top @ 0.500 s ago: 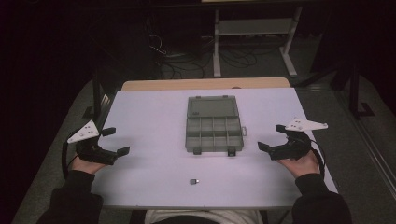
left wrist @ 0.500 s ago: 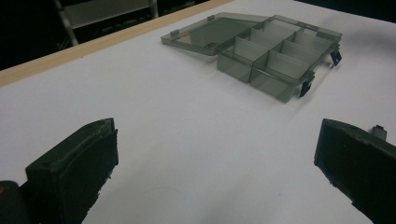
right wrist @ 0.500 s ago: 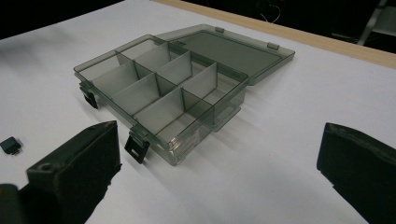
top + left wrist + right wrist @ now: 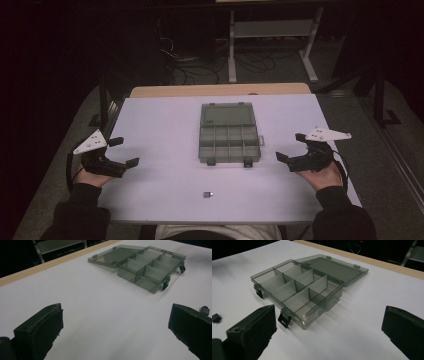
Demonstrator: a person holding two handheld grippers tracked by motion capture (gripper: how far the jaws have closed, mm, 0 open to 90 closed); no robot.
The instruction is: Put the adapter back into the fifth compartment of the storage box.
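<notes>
nothing moved; both grippers point(image 4: 124, 152) point(image 4: 291, 146) apart, empty; high view alone shows table point(image 4: 160, 125) whole.

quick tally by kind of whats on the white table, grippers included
compartment box, lid open: 1
small dark piece: 1
grippers, jaws open: 2, the left gripper and the right gripper
total: 4
</notes>
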